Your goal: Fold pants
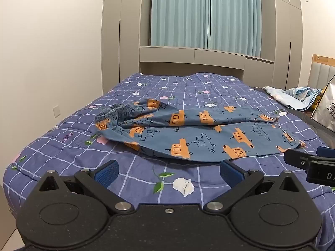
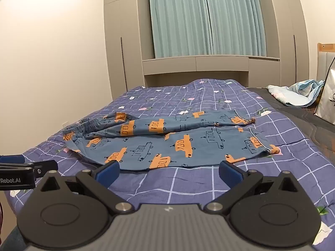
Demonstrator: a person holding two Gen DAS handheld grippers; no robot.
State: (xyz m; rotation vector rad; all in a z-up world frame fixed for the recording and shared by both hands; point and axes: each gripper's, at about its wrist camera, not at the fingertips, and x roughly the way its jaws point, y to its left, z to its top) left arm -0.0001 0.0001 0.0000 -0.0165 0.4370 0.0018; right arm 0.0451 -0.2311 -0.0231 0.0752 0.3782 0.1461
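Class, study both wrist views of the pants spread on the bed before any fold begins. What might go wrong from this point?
1. The far leg already overlaps the near leg; grasping one layer may fold the pants crooked.
2. The quilt is soft and wrinkled, so the open left gripper or right gripper may pinch quilt along with the hem.
3. The elastic waistband is bunched and may stay lumpy.
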